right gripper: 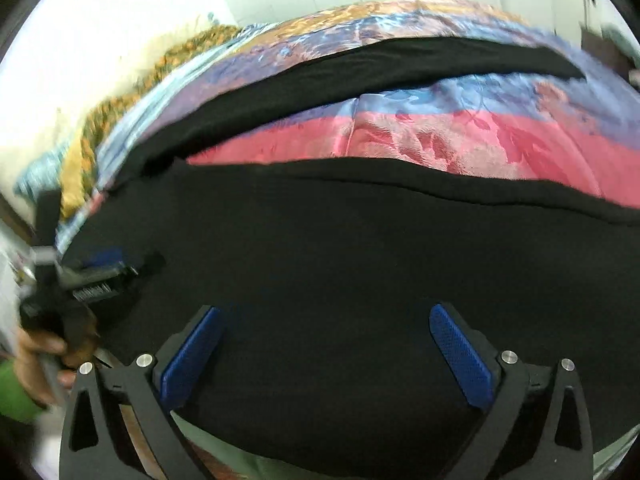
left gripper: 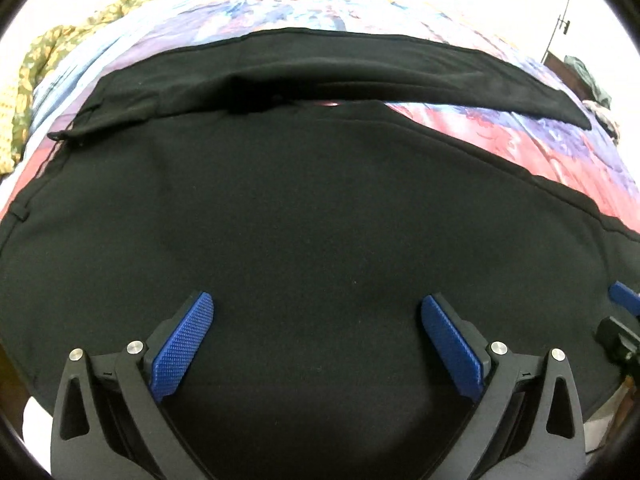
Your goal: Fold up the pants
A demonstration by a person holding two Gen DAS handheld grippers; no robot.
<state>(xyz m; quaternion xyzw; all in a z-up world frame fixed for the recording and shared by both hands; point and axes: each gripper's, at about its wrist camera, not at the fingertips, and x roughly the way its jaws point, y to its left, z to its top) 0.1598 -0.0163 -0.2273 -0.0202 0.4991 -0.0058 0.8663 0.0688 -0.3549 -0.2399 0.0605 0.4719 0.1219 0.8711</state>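
Left wrist view is showing the left gripper (left gripper: pixel 317 306) nearest the lens, its blue pads spread wide with nothing between them, hanging over the broad black panel of the pants (left gripper: pixel 304 208). Beyond that panel the near leg is running off to the right, and the far leg (left gripper: pixel 360 68) is lying apart from it, with a wedge of the patterned bedspread (left gripper: pixel 520 136) showing between the two. A crumpled yellow-green cloth (left gripper: pixel 48 52) is sitting at the far left edge.

In the right wrist view the right gripper (right gripper: pixel 326 314) is likewise gaping wide and empty above the pants, and the person's hand (right gripper: pixel 40 356) is gripping the left tool at the left edge.

Judging from this layout, the step in hand looks like bringing one leg over the other. To do it well, each gripper should be pinching the near leg's outer seam through both layers, one near the waist and one further along, then lifting and carrying together so the cloth is staying taut and the edges are lining up on the far leg without dragging the bedspread.
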